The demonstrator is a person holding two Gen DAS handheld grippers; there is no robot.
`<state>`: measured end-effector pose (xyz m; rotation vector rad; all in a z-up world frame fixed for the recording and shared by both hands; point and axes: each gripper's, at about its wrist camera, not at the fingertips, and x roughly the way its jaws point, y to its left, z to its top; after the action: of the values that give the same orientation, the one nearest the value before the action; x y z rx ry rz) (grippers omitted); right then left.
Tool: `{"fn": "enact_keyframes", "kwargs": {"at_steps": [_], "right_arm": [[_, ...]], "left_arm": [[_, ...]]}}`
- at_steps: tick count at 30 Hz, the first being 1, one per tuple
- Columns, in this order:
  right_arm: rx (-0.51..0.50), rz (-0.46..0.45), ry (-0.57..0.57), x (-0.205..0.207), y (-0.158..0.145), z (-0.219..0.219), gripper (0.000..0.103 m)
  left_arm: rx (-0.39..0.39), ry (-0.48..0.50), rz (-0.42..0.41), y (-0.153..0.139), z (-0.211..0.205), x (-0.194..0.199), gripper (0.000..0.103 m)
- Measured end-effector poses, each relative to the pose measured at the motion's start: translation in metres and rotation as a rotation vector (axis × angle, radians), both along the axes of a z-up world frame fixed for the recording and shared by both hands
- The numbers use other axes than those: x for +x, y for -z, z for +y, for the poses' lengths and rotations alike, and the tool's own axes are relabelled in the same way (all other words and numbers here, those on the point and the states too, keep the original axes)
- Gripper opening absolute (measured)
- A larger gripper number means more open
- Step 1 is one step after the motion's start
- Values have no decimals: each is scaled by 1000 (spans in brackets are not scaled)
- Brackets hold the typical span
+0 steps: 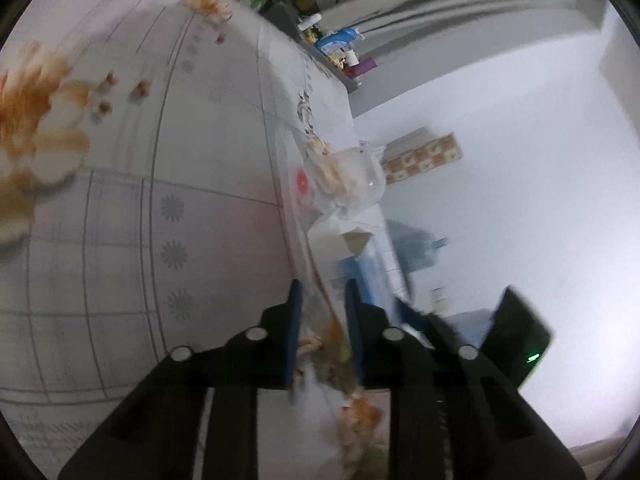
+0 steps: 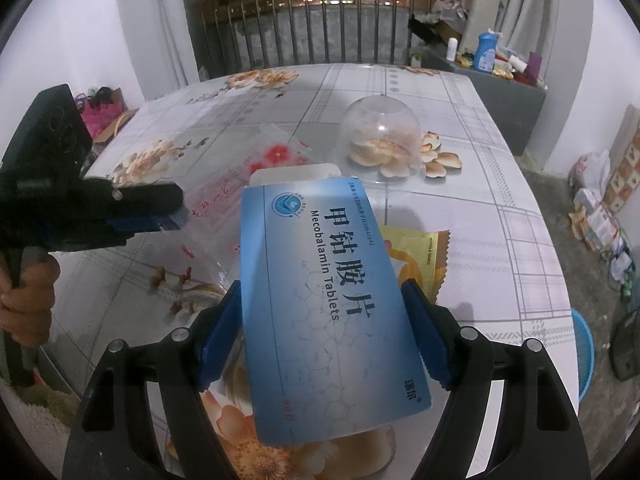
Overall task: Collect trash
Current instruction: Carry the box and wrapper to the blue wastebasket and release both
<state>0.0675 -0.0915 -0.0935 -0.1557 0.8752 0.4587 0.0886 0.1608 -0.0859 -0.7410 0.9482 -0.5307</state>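
Note:
My right gripper (image 2: 321,285) is shut on a blue medicine box (image 2: 316,240) printed "Mecobalamin Tablets", a blue pad on each long side, held above the flowered table (image 2: 500,240). My left gripper (image 2: 182,210) comes in from the left and meets the edge of a flat clear plastic package with red print (image 2: 276,156). In the blurred, tilted left wrist view the left gripper (image 1: 323,292) has its jaws a narrow gap apart with clear plastic (image 1: 320,312) between them. A yellow snack wrapper (image 2: 424,256) lies partly under the box. A clear plastic dome cup (image 2: 380,132) stands upside down beyond it.
A hand (image 2: 24,304) holds the left gripper's handle. A blue basket (image 2: 582,352) sits on the floor off the table's right edge. A grey cabinet with bottles (image 2: 488,52) stands at the back right, with bags and boxes (image 2: 596,208) along the right wall.

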Motion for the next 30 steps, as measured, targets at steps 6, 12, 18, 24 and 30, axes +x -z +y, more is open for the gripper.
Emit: {"fn": "enact_keyframes", "kwargs": {"at_steps": [6,12,18,24,30], "right_arm": [[59,-31,10,-5,-11,-8,72],[158,-64,25,-9,-29,-23,72],[310,-90,45,-14,-46,-49,72],[432,-143,128,-19,-61,-88,72],[501,-217,329,-27,-67,-164,72]], "left_arm": [[133,13,-93,-21,-14,-5,7],[241,-6,-204,-52,-21,-17,5],[289,2,-306,-88,-35,-23,4],[306,77,-395,-120,-64,-17,4],[332,244,-433,-143,-136,13,4]]}}
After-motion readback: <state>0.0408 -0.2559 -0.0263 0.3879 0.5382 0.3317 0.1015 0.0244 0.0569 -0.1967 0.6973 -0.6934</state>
